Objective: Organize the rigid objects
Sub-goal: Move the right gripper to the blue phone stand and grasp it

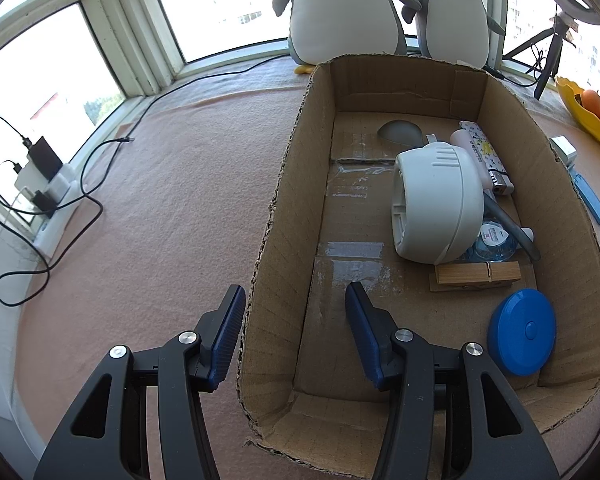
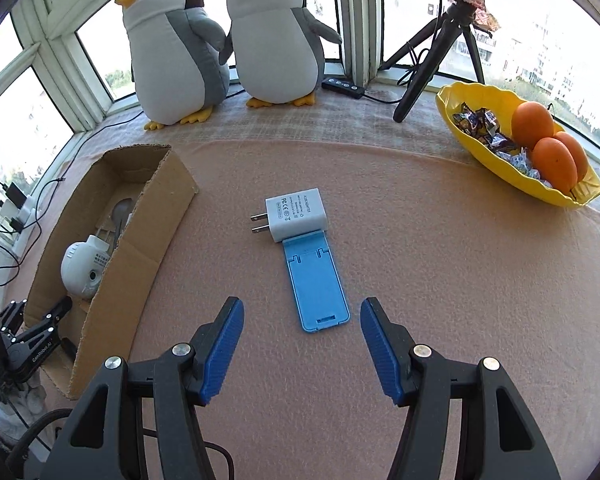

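Two plush penguins (image 2: 220, 40) stand by windows (image 2: 40, 92), perhaps a bay, behind pink cloth (image 2: 420, 260).

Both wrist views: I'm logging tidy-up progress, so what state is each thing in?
cardboard box: open-topped, partly filled
white dome camera: in box, on its side
blue round case: in box, closed
power adapter: outside box, flat on cloth
blue phone stand: folded flat on cloth
left gripper: jaws open, astride box wall
right gripper: jaws open, empty
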